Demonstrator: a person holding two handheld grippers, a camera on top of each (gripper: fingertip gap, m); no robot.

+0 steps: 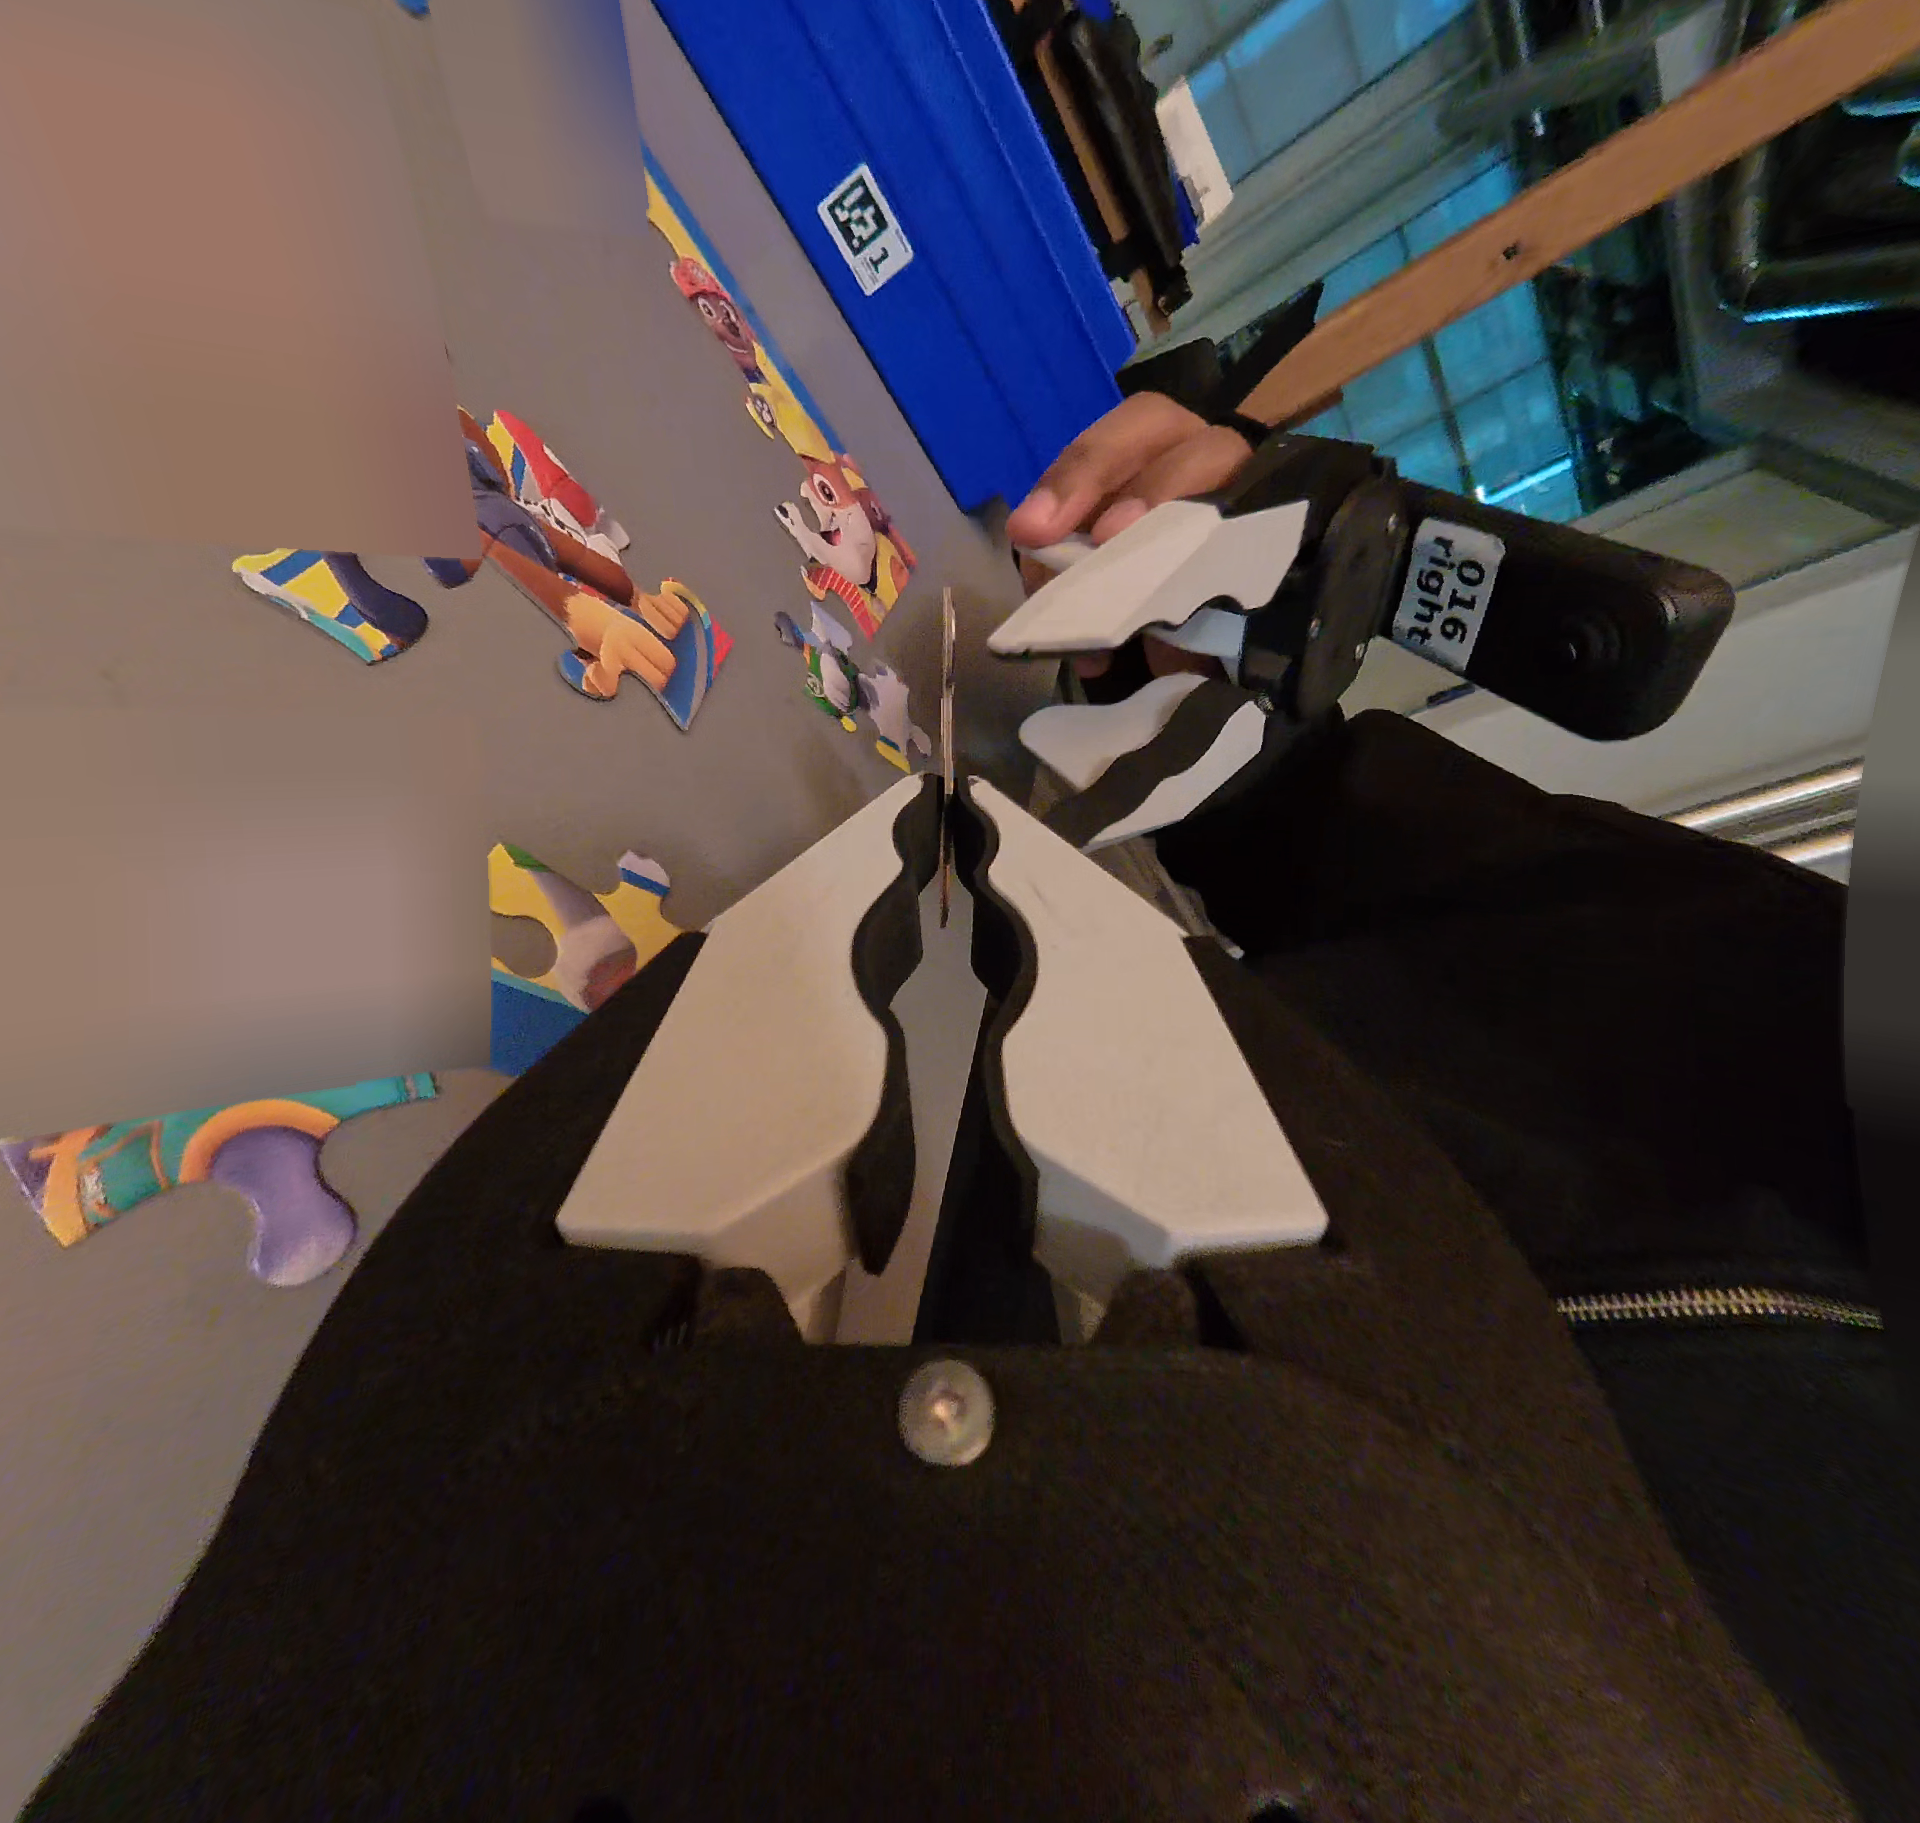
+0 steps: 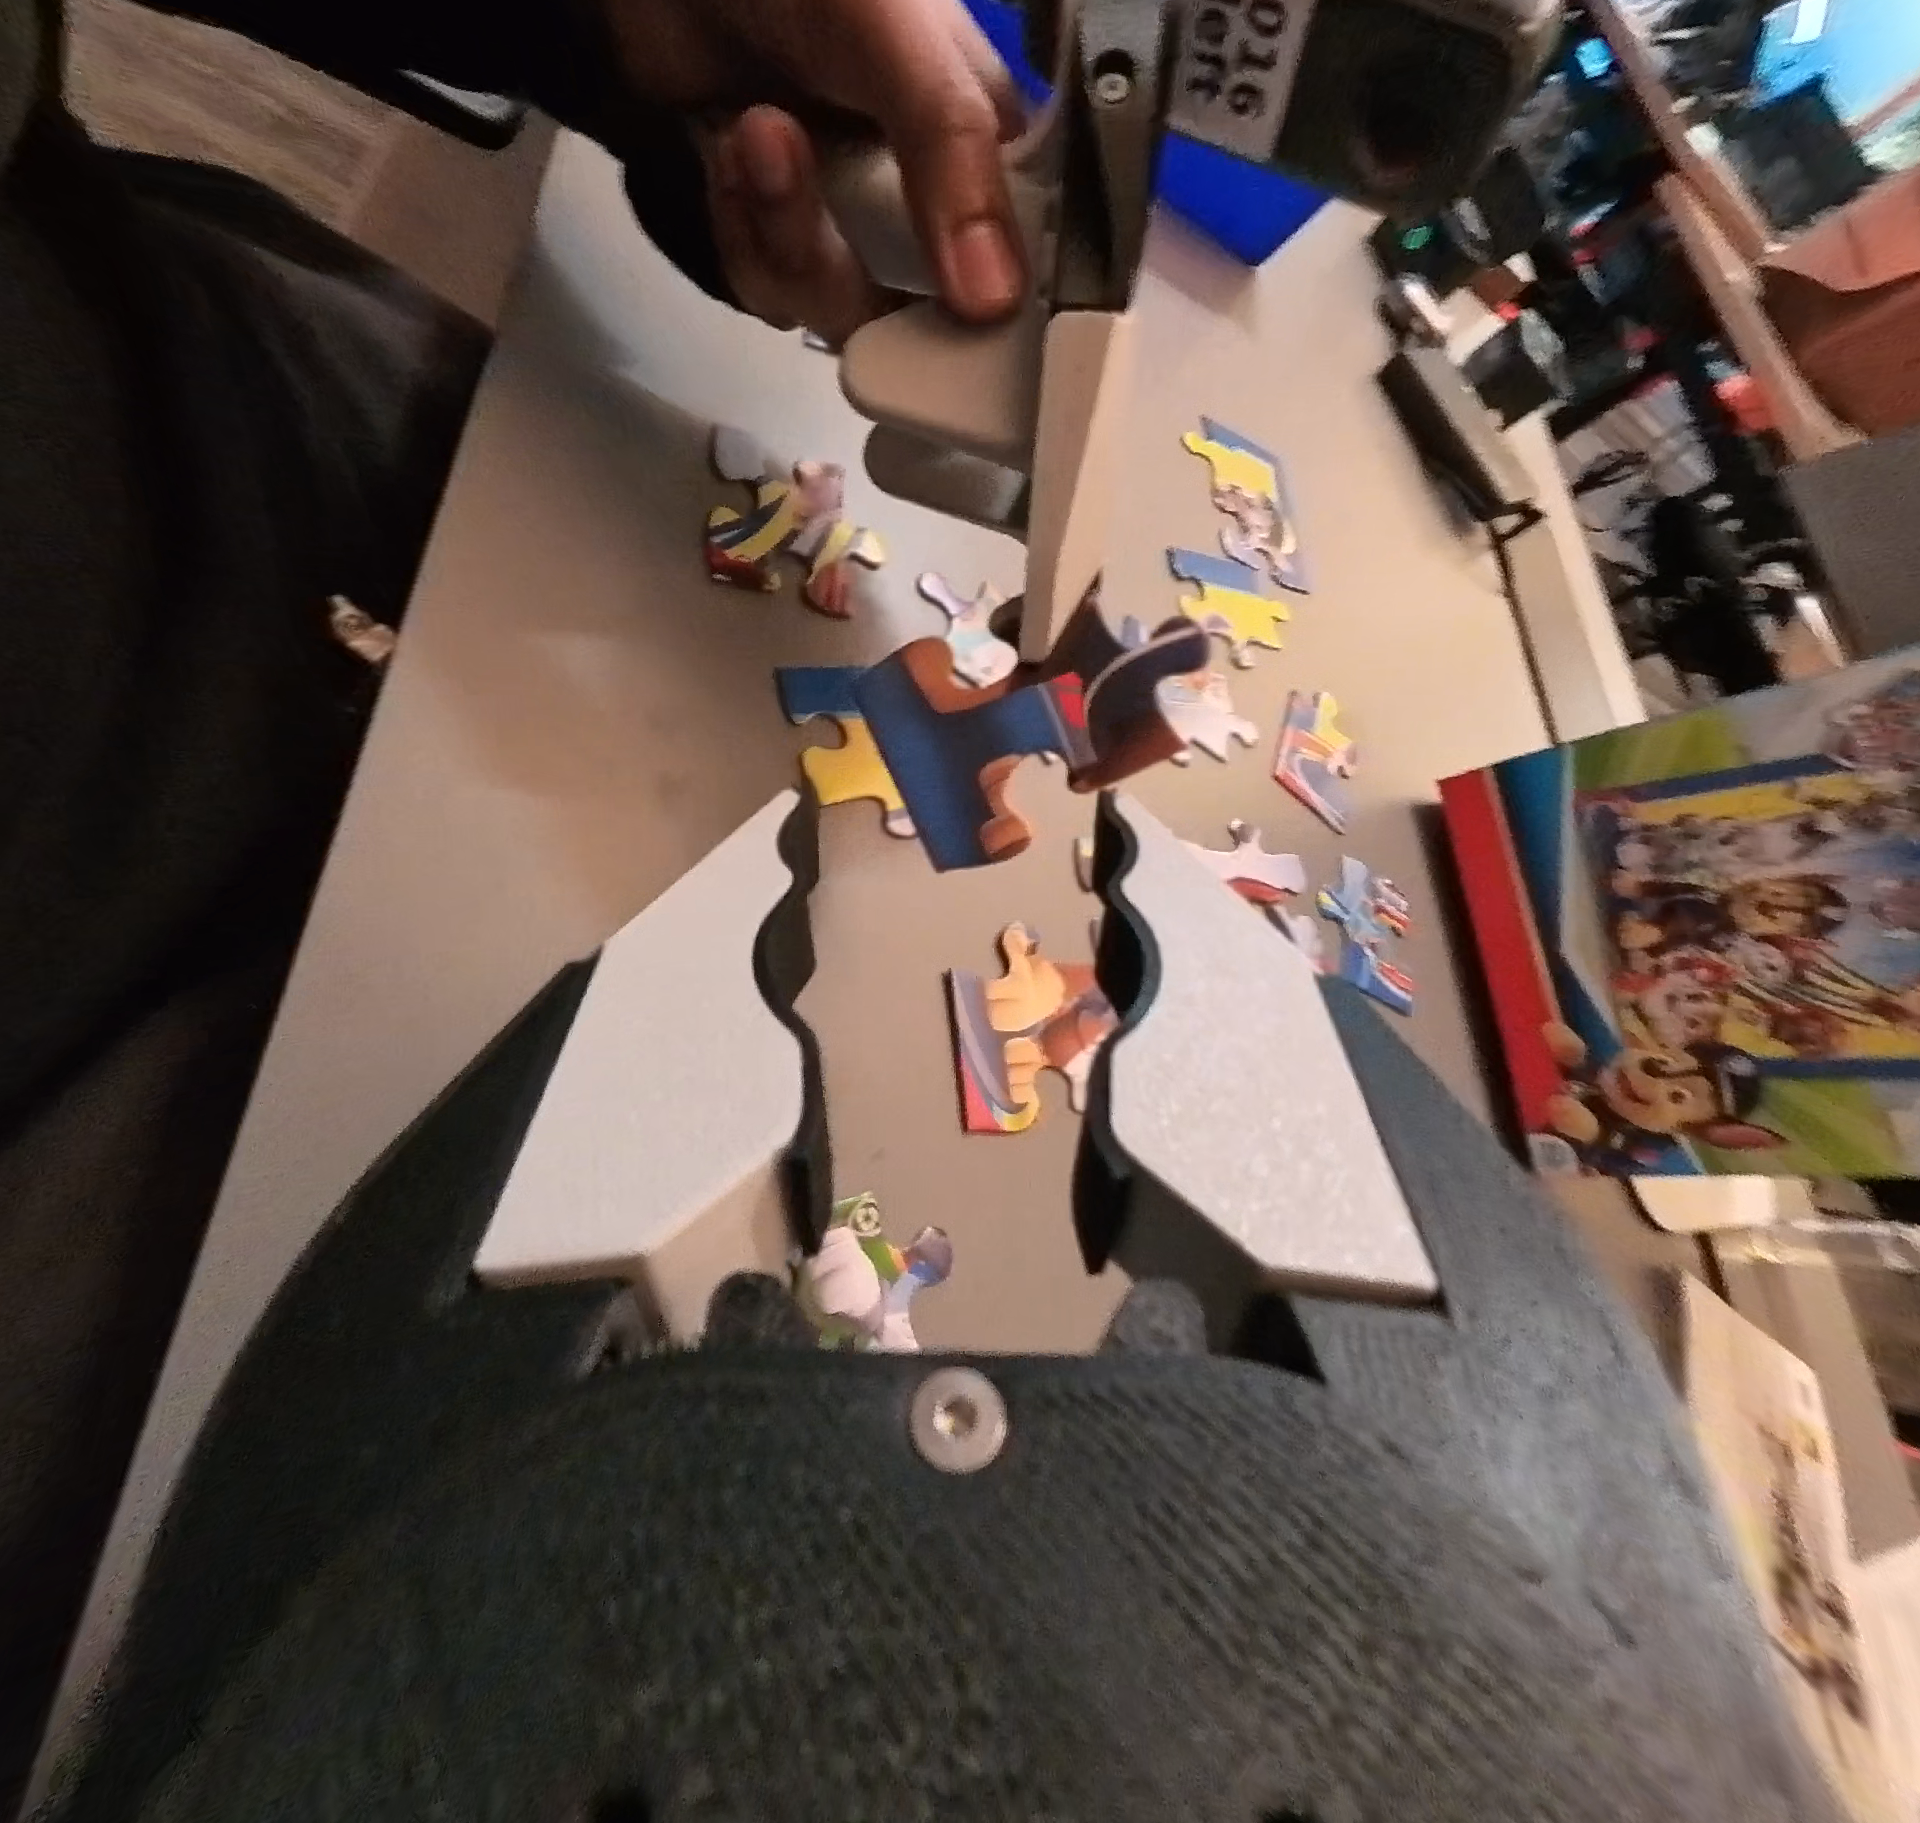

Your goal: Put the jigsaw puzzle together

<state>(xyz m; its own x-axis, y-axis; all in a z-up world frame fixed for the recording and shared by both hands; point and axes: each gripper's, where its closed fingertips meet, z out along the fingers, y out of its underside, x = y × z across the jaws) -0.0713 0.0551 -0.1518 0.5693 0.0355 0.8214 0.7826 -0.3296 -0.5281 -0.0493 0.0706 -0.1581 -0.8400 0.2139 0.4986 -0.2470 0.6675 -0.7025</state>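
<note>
Puzzle piece (image 1: 947, 724) hanging edge-on above table (image 1: 582, 838), left gripper (image 1: 948, 786) pinching its edge, pads pressing both faces. Thin flat card: likely light, bendable; gripping near edge seems best. Right gripper (image 2: 951, 817) spreading empty just beside.

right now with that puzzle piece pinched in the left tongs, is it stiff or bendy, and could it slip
The puzzle piece is probably stiff: it juts straight out past the left tongs without drooping. It looks thin and flat, so likely light. Held only near one edge, it might pivot or slip if bumped.
</note>
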